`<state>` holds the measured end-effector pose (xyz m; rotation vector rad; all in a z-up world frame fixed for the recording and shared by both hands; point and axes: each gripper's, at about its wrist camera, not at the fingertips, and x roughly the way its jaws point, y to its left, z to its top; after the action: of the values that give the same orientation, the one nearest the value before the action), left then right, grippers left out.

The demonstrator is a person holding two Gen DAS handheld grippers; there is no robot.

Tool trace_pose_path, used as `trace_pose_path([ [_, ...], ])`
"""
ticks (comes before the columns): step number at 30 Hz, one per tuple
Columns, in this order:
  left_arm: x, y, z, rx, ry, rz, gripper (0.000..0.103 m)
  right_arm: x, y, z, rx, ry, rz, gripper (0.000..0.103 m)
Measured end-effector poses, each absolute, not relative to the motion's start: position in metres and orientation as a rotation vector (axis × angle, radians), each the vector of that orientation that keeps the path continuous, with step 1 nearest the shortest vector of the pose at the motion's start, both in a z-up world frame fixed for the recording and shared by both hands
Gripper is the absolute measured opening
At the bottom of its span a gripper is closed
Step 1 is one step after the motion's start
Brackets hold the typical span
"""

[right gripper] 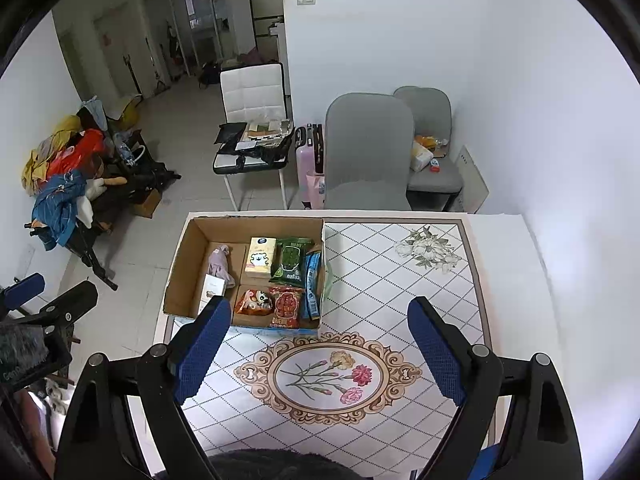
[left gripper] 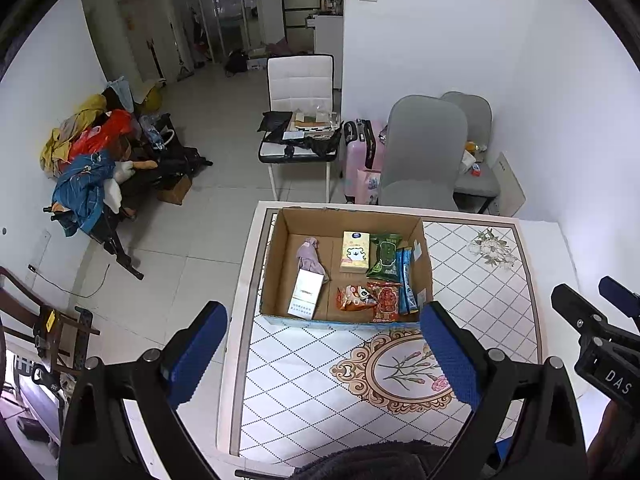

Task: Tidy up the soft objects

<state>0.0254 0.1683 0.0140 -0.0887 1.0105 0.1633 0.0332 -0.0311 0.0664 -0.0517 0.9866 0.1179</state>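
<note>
An open cardboard box [left gripper: 280,248] [right gripper: 184,264] stands on the patterned table. Inside lie a purple cloth [left gripper: 310,258] [right gripper: 220,264], a white pack [left gripper: 307,294], a yellow tissue pack [left gripper: 354,251] [right gripper: 261,258], a green wipes pack [left gripper: 385,255] [right gripper: 291,261], blue packs [left gripper: 407,280] [right gripper: 312,284] and red-orange snack packs [left gripper: 370,298] [right gripper: 272,302]. My left gripper [left gripper: 324,320] is open and empty, held above the box's near edge. My right gripper [right gripper: 320,320] is open and empty, above the table just right of the box.
The table [left gripper: 480,300] [right gripper: 400,300] carries a flower-print cloth. Grey chairs [left gripper: 424,152] [right gripper: 368,148] stand behind it, with a pink suitcase [left gripper: 362,152] and a white chair [left gripper: 300,120]. A clothes pile [left gripper: 92,152] lies on the floor to the left.
</note>
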Motion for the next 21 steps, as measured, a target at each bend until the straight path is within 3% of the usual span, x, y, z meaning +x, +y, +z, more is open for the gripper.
trace_pose_path([
  [21, 0.0156, 0.1633, 0.0105, -0.109, 1.024, 0.148, 0.099, 0.026, -0.025, 0.0676, -0.065, 0.984, 0.121, 0.092],
])
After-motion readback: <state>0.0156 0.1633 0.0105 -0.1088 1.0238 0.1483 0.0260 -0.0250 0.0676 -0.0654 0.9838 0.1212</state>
